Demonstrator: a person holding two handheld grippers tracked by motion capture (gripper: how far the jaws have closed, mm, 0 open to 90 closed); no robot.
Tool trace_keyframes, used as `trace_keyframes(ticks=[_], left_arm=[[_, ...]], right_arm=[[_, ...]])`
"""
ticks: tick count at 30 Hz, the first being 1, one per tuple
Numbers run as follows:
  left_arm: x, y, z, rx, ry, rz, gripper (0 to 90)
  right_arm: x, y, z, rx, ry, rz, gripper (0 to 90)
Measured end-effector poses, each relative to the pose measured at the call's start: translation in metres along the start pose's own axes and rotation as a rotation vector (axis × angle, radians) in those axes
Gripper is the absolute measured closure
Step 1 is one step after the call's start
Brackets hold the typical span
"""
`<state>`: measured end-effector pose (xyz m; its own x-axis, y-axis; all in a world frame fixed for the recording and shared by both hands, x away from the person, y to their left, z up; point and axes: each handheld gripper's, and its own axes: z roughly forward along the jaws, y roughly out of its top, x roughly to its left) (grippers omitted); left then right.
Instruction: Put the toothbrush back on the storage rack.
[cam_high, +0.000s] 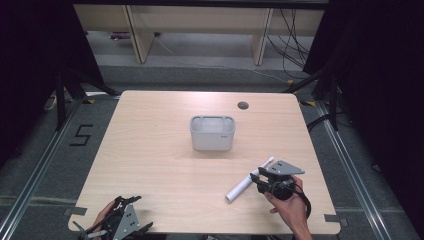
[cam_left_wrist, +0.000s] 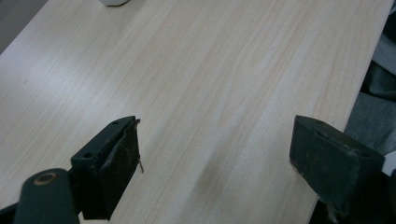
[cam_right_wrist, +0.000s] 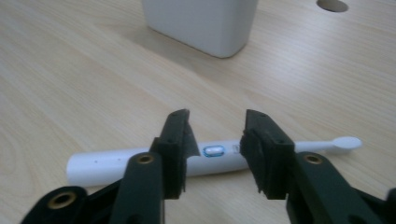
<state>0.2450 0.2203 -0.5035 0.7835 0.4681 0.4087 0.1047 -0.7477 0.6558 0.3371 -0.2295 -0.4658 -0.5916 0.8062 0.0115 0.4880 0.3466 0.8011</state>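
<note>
Your right gripper (cam_right_wrist: 215, 156) has its fingers spread astride the electric toothbrush (cam_right_wrist: 211, 157) lying on the counter (cam_right_wrist: 70, 84); beyond them stands the white holder (cam_high: 212, 133), nothing visible inside. Your left gripper (cam_left_wrist: 215, 154) has its fingers spread wide over bare counter.

The pale wooden bench (cam_high: 150, 165) carried a white rectangular container (cam_high: 212, 133) near its middle. A white electric toothbrush (cam_high: 248, 179) lay flat, near the container, toward the right front corner.

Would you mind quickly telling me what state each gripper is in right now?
Left gripper: open, nothing between its jaws, over bare table.
Right gripper: open, jaws either side of the white electric toothbrush, not yet closed on it.
</note>
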Motion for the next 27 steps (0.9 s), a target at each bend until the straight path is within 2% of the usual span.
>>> trace_keyframes(ticks=[2, 3, 4, 5, 6, 8, 10, 11, 13, 14, 15, 20, 22, 25, 26, 27], left_arm=[[0.0, 0.001, -0.001, 0.006, -0.002, 0.002, 15.5], [0.0, 0.0, 0.0, 0.002, -0.003, 0.002, 15.6], [-0.001, -0.001, 0.001, 0.002, 0.005, 0.0, 15.6], [0.0, -0.001, -0.001, 0.023, -0.005, 0.016, 15.5], [0.0, -0.001, 0.0, 0.01, -0.002, 0.0, 15.5], [0.001, 0.001, -0.001, 0.02, -0.009, 0.017, 15.6], [-0.001, 0.0, 0.0, 0.002, -0.005, 0.001, 15.5], [0.0, 0.0, 0.0, 0.016, 0.0, 0.014, 15.5], [0.0, -0.001, 0.0, 0.028, -0.015, 0.016, 15.5], [-0.001, -0.001, 0.001, 0.008, -0.01, 0.001, 15.5], [0.001, 0.001, -0.001, 0.022, -0.012, 0.019, 15.5], [0.0, 0.0, 0.0, 0.023, -0.016, 0.017, 15.5], [-0.001, 0.0, 0.001, 0.014, -0.019, -0.005, 15.5], [-0.001, -0.001, 0.001, 0.004, -0.01, 0.004, 15.5], [0.0, 0.0, -0.001, 0.024, -0.02, 0.013, 15.5], [0.0, 0.0, -0.001, 0.019, -0.014, 0.018, 15.5]], right_arm=[[0.004, 0.001, 0.004, 0.008, 0.009, -0.022, 67.1], [0.008, 0.002, 0.004, 0.02, 0.003, -0.003, 68.9], [0.01, 0.004, 0.009, 0.013, 0.012, -0.048, 72.8], [0.01, 0.005, 0.011, 0.019, 0.029, -0.065, 75.0], [0.01, 0.005, 0.011, 0.019, 0.029, -0.065, 75.0], [0.012, 0.007, 0.014, 0.008, 0.026, -0.09, 78.4], [0.015, 0.009, 0.017, 0.015, 0.038, -0.1, 81.4], [0.016, 0.01, 0.019, 0.009, 0.045, -0.107, 82.9], [0.018, 0.01, 0.022, 0.015, 0.062, -0.118, 86.0], [0.019, 0.011, 0.024, 0.012, 0.072, -0.126, 87.2], [0.021, 0.011, 0.026, 0.023, 0.082, -0.128, 89.0], [0.026, 0.012, 0.031, 0.045, 0.113, -0.134, 90.0], [0.028, 0.011, 0.035, 0.05, 0.122, -0.15, 90.0], [0.033, 0.011, 0.038, 0.081, 0.133, -0.135, 90.0], [0.033, 0.011, 0.041, 0.075, 0.14, -0.166, 90.0], [0.036, 0.011, 0.043, 0.088, 0.138, -0.162, 90.0]])
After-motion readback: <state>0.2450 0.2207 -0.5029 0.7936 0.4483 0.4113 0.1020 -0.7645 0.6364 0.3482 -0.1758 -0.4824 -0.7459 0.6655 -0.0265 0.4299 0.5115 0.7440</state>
